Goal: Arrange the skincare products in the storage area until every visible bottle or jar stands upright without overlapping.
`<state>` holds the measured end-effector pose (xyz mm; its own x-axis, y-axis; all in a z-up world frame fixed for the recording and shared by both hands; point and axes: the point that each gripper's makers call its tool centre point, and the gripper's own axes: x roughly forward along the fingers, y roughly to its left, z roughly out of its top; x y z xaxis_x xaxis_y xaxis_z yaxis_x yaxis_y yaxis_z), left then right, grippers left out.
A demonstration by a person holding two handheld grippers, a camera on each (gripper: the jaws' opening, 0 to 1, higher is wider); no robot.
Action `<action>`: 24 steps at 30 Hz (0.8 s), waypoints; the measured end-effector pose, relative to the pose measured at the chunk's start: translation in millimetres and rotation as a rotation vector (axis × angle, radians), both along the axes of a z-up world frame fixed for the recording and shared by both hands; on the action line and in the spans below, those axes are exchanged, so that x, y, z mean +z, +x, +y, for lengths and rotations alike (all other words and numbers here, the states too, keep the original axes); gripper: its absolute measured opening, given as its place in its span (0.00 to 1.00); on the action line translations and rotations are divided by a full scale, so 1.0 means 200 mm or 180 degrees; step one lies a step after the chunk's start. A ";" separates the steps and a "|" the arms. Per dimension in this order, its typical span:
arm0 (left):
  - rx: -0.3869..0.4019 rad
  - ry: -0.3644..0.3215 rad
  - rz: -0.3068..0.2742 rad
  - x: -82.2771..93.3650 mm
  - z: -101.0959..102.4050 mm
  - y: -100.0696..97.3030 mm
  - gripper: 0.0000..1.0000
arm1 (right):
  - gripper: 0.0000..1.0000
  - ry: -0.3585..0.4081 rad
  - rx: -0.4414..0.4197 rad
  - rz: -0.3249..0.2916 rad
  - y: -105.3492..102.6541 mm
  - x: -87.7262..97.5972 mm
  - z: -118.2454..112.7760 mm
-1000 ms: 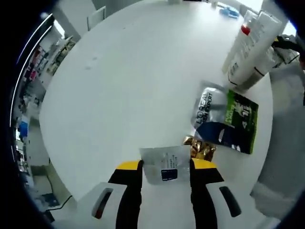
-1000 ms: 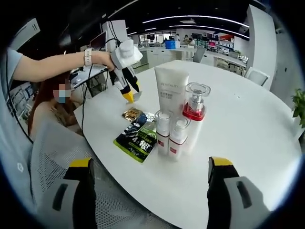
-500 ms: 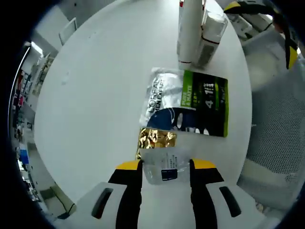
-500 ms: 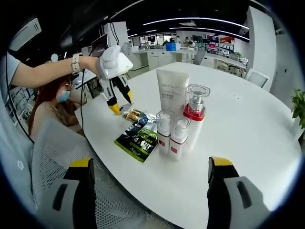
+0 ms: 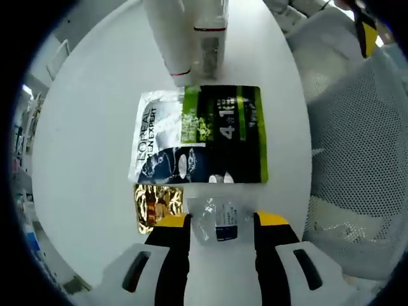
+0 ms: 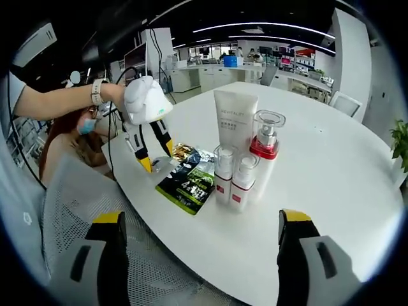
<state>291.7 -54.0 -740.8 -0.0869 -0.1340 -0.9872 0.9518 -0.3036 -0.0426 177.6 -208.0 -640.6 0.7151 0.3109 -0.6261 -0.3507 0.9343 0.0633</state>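
A small clear sachet (image 5: 218, 219) was gripped between the jaws of the left gripper (image 5: 220, 223), just above the white tabletop (image 5: 83, 146) near its edge. A gold foil packet (image 5: 156, 205) lay beside it, touching a green-and-black sheet-mask pack (image 5: 210, 137). Beyond the pack, a white tube (image 6: 235, 124), a red-collared pump bottle (image 6: 264, 159) and two small bottles (image 6: 231, 175) stood upright, closely grouped. The right gripper (image 6: 199, 255) was held open, well apart from them.

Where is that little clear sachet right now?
In the left gripper view, the clear sachet sits between the left gripper jaws, beside the gold packet and below the L'Oreal Men Expert pouch.
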 end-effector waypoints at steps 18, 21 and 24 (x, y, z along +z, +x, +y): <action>-0.0162 0.0093 -0.0228 -0.07 -0.01 -0.03 0.37 | 0.98 0.0000 -0.0050 0.0059 -0.03 -0.03 -0.02; -0.0171 0.0013 -0.0250 -0.06 -0.01 -0.03 0.37 | 0.98 0.0015 -0.0046 0.0060 -0.03 -0.03 -0.01; -0.0119 -0.0055 -0.0233 -0.06 0.00 -0.02 0.38 | 0.98 0.0019 -0.0026 0.0062 -0.03 -0.04 0.00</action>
